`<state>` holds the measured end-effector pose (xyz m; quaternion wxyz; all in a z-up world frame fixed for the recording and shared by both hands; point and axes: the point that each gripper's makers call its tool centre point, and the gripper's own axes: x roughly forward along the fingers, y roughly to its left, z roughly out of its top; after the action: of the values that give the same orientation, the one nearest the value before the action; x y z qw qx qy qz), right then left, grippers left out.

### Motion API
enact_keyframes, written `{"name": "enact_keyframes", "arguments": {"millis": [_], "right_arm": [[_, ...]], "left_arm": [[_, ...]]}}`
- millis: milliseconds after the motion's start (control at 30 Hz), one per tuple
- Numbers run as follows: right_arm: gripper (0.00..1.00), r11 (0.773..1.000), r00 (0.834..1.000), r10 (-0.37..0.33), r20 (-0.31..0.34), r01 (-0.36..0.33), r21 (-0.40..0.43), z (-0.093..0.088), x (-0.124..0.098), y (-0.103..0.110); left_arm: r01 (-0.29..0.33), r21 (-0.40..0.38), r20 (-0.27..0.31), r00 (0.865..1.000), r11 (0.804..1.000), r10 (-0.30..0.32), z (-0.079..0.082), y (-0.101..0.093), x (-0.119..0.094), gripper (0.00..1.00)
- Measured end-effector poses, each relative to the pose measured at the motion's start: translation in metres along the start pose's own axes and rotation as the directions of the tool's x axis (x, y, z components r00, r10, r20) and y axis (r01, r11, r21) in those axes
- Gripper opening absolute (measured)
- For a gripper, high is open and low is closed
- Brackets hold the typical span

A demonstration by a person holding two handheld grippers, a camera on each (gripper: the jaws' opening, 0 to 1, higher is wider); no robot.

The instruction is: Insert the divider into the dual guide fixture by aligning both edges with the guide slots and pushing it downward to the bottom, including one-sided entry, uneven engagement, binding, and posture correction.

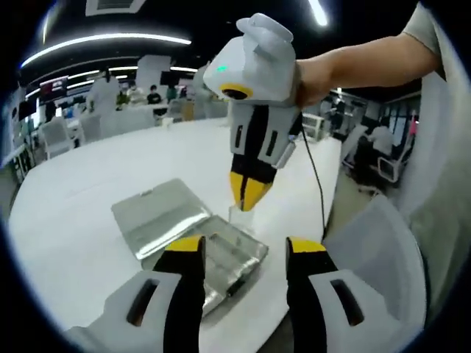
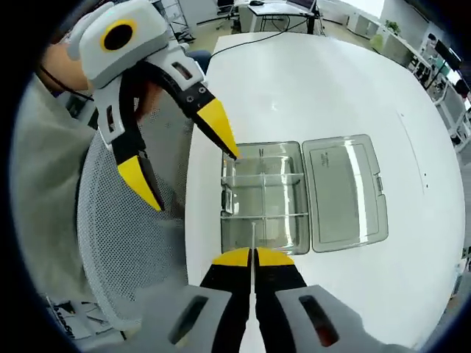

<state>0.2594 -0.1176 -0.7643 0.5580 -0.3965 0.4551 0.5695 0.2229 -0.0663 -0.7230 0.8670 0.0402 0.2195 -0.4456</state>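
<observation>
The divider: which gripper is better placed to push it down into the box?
Right. The right gripper is shut on the divider, directly over the clear box. The left gripper is open beside the box, holding nothing.

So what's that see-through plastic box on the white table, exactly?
The clear plastic compartment box lies open on the round white table, its hinged lid folded flat beside the tray. Thin clear walls split the tray into compartments. The right gripper holds a thin clear divider upright at the tray's near edge, jaws closed on it. The left gripper, jaws open, hovers by one corner.
</observation>
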Motion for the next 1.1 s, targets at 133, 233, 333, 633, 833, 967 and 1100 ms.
{"name": "enact_keyframes", "arguments": {"millis": [133, 233, 333, 633, 833, 967, 1100], "right_arm": [[0.00, 1.000, 1.000, -0.010, -0.010, 0.010, 0.011, -0.001, 0.003, -0.006], [0.00, 1.000, 1.000, -0.011, -0.021, 0.011, 0.003, 0.000, 0.006, -0.007], [0.00, 1.000, 1.000, -0.006, -0.026, 0.006, -0.001, 0.001, 0.009, -0.008], [0.00, 1.000, 0.999, 0.003, -0.040, -0.003, -0.008, 0.002, 0.017, -0.008], [0.00, 1.000, 0.999, 0.005, -0.049, -0.006, -0.015, 0.001, 0.021, -0.010], [0.00, 1.000, 0.999, 0.010, -0.053, -0.011, -0.017, 0.000, 0.024, -0.009], [0.00, 1.000, 0.998, 0.014, -0.054, -0.015, -0.012, 0.000, 0.026, -0.009]], "left_arm": [[-0.012, -0.003, -0.015, 1.000, 1.000, 0.012, -0.005, 0.003, -0.001, 0.50], [-0.018, -0.011, -0.019, 1.000, 1.000, 0.018, -0.006, 0.005, -0.001, 0.52], [-0.027, -0.006, -0.017, 0.999, 1.000, 0.027, -0.006, 0.005, 0.000, 0.56], [-0.043, -0.014, -0.024, 0.999, 0.999, 0.043, -0.010, 0.006, 0.002, 0.62], [-0.046, -0.030, -0.027, 0.999, 0.999, 0.045, -0.015, 0.006, 0.002, 0.62], [-0.046, -0.036, -0.030, 0.999, 0.998, 0.045, -0.017, 0.007, 0.002, 0.62], [-0.049, -0.042, -0.028, 0.998, 0.998, 0.047, -0.017, 0.008, 0.003, 0.62]]}}
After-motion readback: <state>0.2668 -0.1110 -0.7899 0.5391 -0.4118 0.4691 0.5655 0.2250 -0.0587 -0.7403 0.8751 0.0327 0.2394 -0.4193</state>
